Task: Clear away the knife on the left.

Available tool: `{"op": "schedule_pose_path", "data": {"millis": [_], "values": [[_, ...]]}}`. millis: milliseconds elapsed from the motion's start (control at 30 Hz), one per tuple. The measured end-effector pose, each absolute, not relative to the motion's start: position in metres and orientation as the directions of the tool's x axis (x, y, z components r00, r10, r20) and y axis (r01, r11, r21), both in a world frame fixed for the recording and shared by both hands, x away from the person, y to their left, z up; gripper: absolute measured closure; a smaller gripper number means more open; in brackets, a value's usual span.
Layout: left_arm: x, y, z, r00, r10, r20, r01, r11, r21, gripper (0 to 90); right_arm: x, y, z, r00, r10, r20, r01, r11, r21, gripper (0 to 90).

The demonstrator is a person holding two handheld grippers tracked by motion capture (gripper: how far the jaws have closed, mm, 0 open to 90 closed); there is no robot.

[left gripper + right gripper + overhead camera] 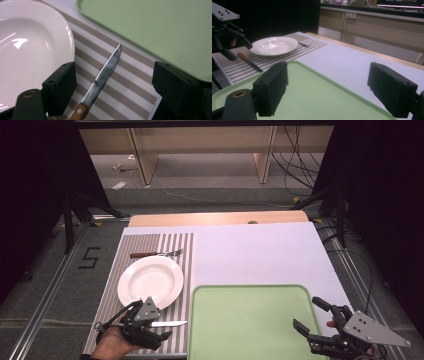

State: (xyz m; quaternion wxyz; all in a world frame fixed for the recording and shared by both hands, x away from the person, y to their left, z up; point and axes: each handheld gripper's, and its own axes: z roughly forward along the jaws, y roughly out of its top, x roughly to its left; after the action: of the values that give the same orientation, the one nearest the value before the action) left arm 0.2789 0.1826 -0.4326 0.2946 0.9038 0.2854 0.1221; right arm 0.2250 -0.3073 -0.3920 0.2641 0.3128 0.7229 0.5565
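Note:
A wooden-handled knife [170, 323] [105, 72] lies on the striped placemat [180, 250] near its front edge, blade towards the green tray [250, 320]. My left gripper [162, 322] [113, 75] is open just above it, one jaw on each side of the blade near the handle. A white plate [150, 281] [30, 50] sits empty on the mat just beyond. A fork [157, 254] lies behind the plate. At the tray's front right corner my right gripper [307, 312] [329, 75] hovers open, holding nothing. The tray [312, 92] is empty.
A white cover [260, 250] spreads over the table behind the tray. The table's wooden back edge [215, 218] shows beyond it. Dark frame posts, cables and wooden furniture legs stand on the floor farther back.

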Motion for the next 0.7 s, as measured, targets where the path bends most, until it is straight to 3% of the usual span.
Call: {"op": "schedule_pose_path", "data": {"millis": [233, 700], "values": [[0.272, 0.198, -0.430, 0.800, 0.596, 0.072, 0.459, -0.684, 0.567, 19.6, 0.226, -0.307, -0.392, -0.662, 0.748, -0.031, 0.158, 0.180, 0.971, 17.8], [0.276, 0.225, -0.444, 0.747, 0.656, 0.111, 0.567, -0.714, 0.411, 20.3, 0.226, -0.307, -0.392, -0.665, 0.746, -0.035, 0.162, 0.190, 0.968, 17.8]]}}
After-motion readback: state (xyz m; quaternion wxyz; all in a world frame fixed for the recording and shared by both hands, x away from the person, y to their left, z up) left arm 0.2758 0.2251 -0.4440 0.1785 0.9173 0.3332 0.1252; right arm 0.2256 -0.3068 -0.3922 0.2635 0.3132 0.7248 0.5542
